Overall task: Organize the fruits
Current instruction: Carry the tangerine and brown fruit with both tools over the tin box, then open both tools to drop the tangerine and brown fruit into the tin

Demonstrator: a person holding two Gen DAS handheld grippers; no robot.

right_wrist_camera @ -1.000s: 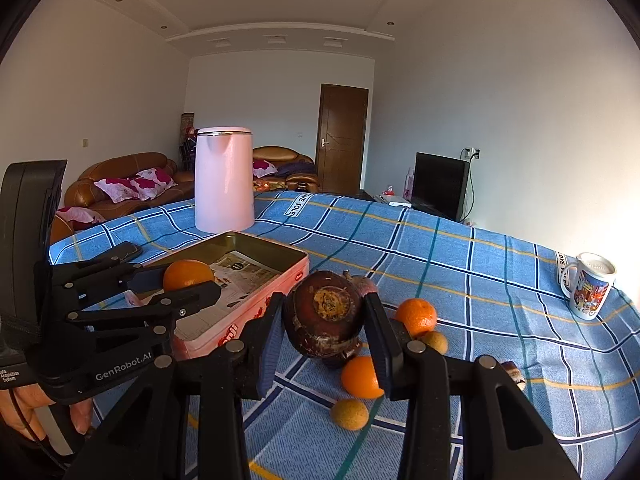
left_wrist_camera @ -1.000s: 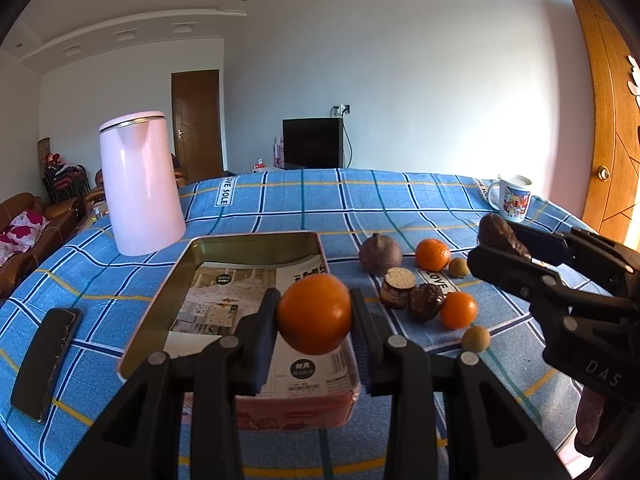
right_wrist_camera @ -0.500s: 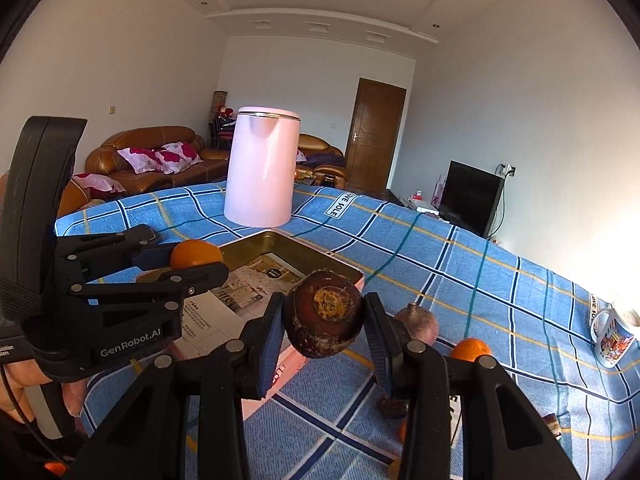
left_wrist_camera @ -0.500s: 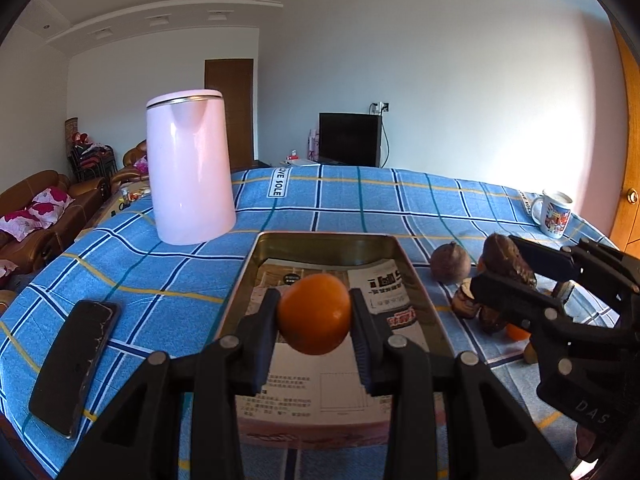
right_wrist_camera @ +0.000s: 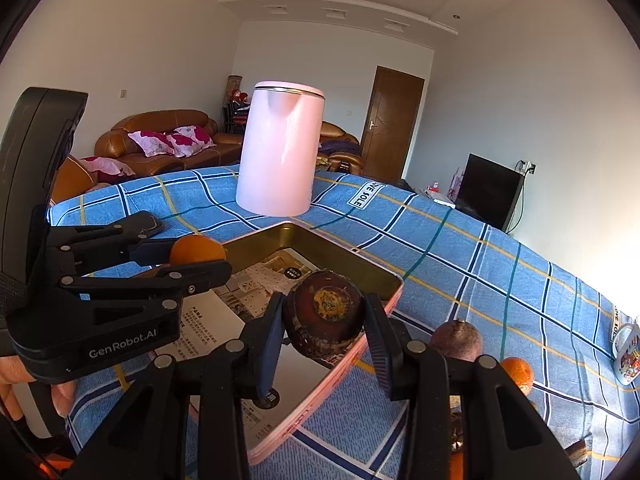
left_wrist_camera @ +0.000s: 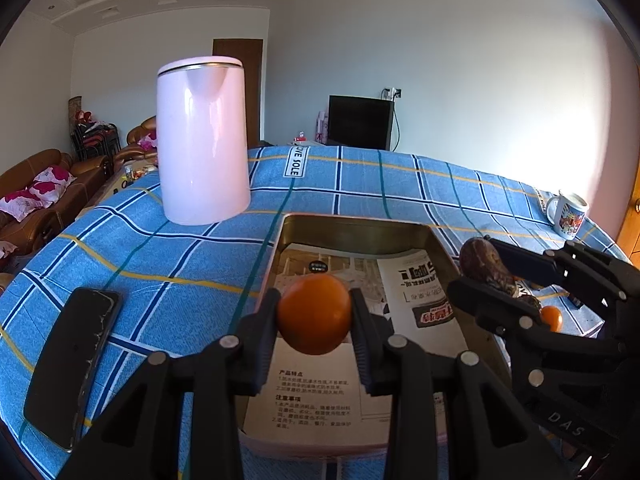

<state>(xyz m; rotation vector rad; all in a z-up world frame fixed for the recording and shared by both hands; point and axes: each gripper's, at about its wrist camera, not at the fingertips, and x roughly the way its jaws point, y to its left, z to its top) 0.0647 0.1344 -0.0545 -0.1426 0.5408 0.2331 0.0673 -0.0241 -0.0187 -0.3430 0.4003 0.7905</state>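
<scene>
My left gripper (left_wrist_camera: 315, 316) is shut on an orange (left_wrist_camera: 314, 314) and holds it above the open metal tin (left_wrist_camera: 352, 224), which is lined with printed paper. From the right wrist view the same orange (right_wrist_camera: 197, 250) shows between the left gripper's fingers over the tin's left side. My right gripper (right_wrist_camera: 325, 322) is shut on a dark brown round fruit (right_wrist_camera: 325, 316) over the tin's right rim (right_wrist_camera: 394, 280); that fruit (left_wrist_camera: 482, 262) also appears in the left wrist view. A purple-brown fruit (right_wrist_camera: 456, 340) and another orange (right_wrist_camera: 518, 374) lie on the cloth to the right.
A tall pink kettle (left_wrist_camera: 202, 140) stands behind the tin. A black phone (left_wrist_camera: 74, 364) lies at the left on the blue checked tablecloth (left_wrist_camera: 180, 256). A printed mug (left_wrist_camera: 568, 214) stands at the far right edge. A hand (right_wrist_camera: 24, 384) grips the left tool.
Both grippers moved left from the fruit pile to over the tin, each still holding its fruit. The kettle and tin now look closer and more central.
</scene>
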